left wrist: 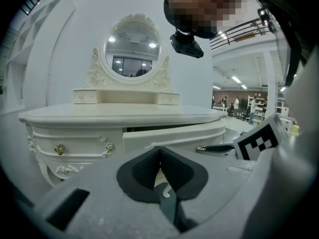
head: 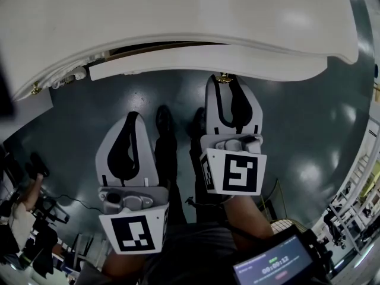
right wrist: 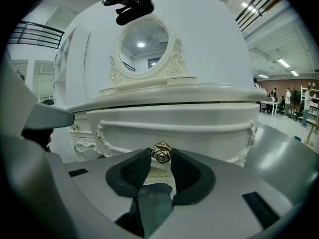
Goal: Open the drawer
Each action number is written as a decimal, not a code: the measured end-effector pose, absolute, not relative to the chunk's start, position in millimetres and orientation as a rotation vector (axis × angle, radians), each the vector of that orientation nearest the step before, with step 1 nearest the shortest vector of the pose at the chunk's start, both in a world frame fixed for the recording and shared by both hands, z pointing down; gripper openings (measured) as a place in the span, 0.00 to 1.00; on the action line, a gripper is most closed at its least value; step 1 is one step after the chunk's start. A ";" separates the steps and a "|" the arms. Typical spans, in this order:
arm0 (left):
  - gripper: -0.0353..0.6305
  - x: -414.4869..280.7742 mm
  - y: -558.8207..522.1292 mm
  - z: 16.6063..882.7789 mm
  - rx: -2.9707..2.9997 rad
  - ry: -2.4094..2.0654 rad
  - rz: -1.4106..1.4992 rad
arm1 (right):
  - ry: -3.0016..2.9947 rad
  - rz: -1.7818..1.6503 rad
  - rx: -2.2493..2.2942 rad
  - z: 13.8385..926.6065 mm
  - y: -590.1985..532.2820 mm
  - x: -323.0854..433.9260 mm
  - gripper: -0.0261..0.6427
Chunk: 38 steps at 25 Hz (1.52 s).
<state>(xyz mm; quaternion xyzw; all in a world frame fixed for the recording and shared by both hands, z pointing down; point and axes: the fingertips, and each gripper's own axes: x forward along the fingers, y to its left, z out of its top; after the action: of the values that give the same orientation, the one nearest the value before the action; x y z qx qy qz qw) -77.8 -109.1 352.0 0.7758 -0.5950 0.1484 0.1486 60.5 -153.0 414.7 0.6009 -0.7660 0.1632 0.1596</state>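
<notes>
A white dressing table (head: 178, 10) has its middle drawer (head: 208, 61) pulled out a little, and a dark gap shows above the drawer front. My right gripper (head: 224, 81) is shut on the drawer's brass rose-shaped knob (right wrist: 161, 153), which sits between the two black pads at their tips. The curved drawer front (right wrist: 174, 126) fills the right gripper view. My left gripper (head: 133, 116) hangs lower and to the left, away from the table, shut with nothing in it. In the left gripper view the drawer (left wrist: 174, 136) juts out past the table's front.
Another brass knob (left wrist: 59, 149) sits on the left side drawer. An oval mirror (left wrist: 131, 49) and two small boxes stand on the tabletop. The person's dark shoes (head: 164, 123) are on the grey-green floor below the drawer. Gear and cables lie at the left.
</notes>
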 end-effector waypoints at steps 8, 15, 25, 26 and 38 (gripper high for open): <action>0.07 -69.1 -110.0 348.8 2.249 -1.701 0.421 | -2.184 0.472 1.722 416.8 -149.0 67.1 0.23; 0.07 -65.0 -107.9 345.8 2.263 -1.699 0.423 | -2.183 0.469 1.721 417.6 -142.7 70.9 0.23; 0.07 -63.3 -103.3 342.7 2.271 -1.712 0.410 | -2.192 0.461 1.703 418.8 -132.4 67.6 0.23; 0.07 -65.9 -101.3 342.7 2.270 -1.714 0.412 | -2.189 0.465 1.705 418.7 -130.4 65.2 0.23; 0.07 -66.5 -93.3 340.1 2.258 -1.741 0.410 | -2.230 0.442 1.663 418.7 -120.4 54.5 0.23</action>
<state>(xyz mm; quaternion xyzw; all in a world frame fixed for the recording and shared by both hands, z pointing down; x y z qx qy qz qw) -66.5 -93.3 340.1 0.7772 -0.5993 0.1412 0.1300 54.5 -120.4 418.7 0.5827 -0.7813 0.1547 0.1616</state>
